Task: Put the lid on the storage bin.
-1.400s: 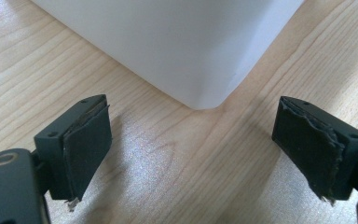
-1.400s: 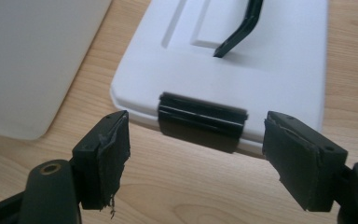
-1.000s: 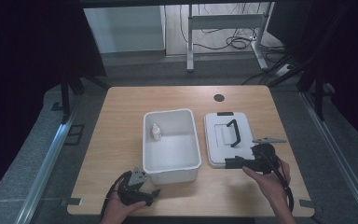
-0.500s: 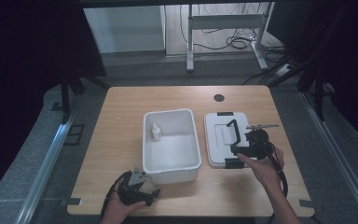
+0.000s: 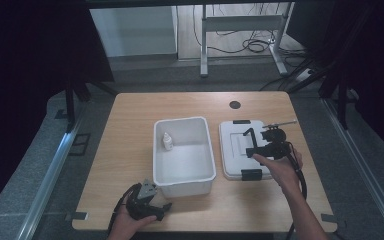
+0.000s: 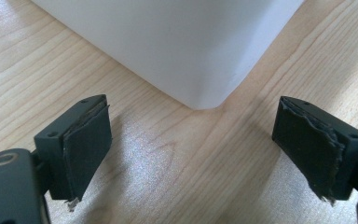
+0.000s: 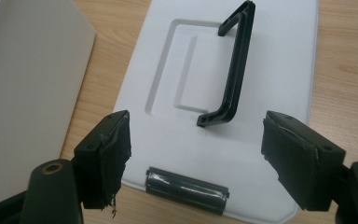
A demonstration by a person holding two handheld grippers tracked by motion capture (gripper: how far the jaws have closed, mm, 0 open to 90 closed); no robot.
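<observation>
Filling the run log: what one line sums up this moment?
right gripper: open above white plastic lid, near black handle | left gripper: open beside white plastic bin

A: What does the work happen on?

B: A light wooden table (image 5: 130, 150) with rounded corners and a small round dark grommet (image 5: 235, 105) near its far edge.

A: And under it?

B: Grey speckled carpet (image 5: 25, 195), with pale metal rails (image 5: 50, 172) running along both sides.

A: What lies beyond the table?

B: A white panel (image 5: 132, 30) at the back, then a wooden floor (image 5: 240, 30) where a grey metal desk frame (image 5: 240, 22) stands among loose black cables (image 5: 252, 45). Dark curtains (image 5: 25, 65) close off the left and right.

A: The light?

B: Soft, from above; the sides are dim.
</observation>
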